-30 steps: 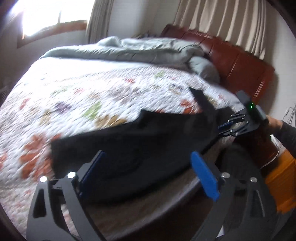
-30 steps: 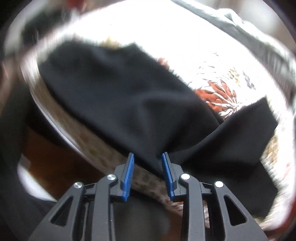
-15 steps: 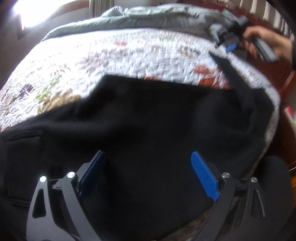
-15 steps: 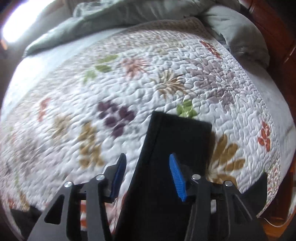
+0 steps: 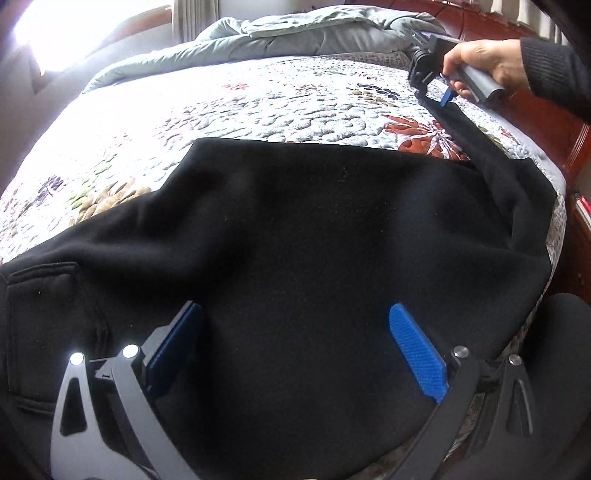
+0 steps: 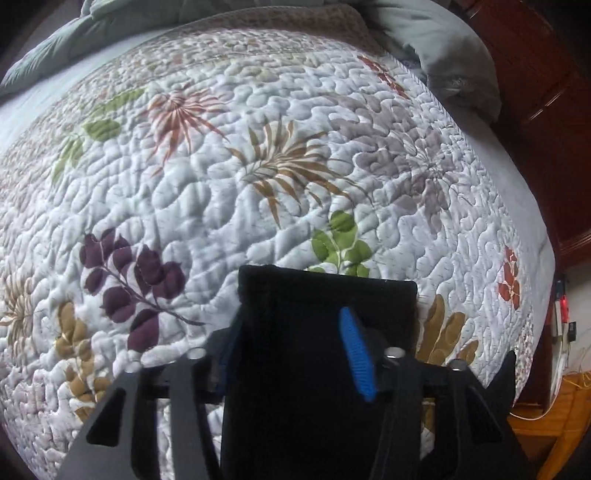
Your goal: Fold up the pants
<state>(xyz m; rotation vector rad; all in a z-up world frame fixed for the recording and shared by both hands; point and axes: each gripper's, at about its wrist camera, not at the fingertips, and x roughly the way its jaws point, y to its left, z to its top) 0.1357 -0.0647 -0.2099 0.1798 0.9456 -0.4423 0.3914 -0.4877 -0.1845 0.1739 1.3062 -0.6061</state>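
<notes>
Pants (image 5: 314, 229): black, thick fleece-type fabric, spread across the quilt (image 5: 207, 110) on the bed, near edge. One item, not yet folded.

- Main body: lies flat directly ahead of and under my left claw (image 5: 295, 343). Left claw fingers spread wide, nothing between the pads; hovers over or rests on the cloth, can't tell which. Judged reason: it's parked there to pin or steady the bulk while the other end gets drawn out.
- Pocket/waist area w/ seam (image 5: 48, 295): to the left of left claw, so the waist end is likely on that side.
- Leg end: far ahead-right of left claw, pulled out in a narrow strip toward the headboard (image 5: 524, 107). In right wrist view the hem (image 6: 328, 291) sits just beyond the tips of my right claw (image 6: 295, 347), cloth running between the fingers. Fingers partly apart; whether they press the cloth, can't tell. Judged reason: stretching the leg straight before a fold.
- Grey duvet (image 5: 314, 33): bunched at far side, well apart from pants.
- Containers: none in view. Nothing held in anything.
</notes>
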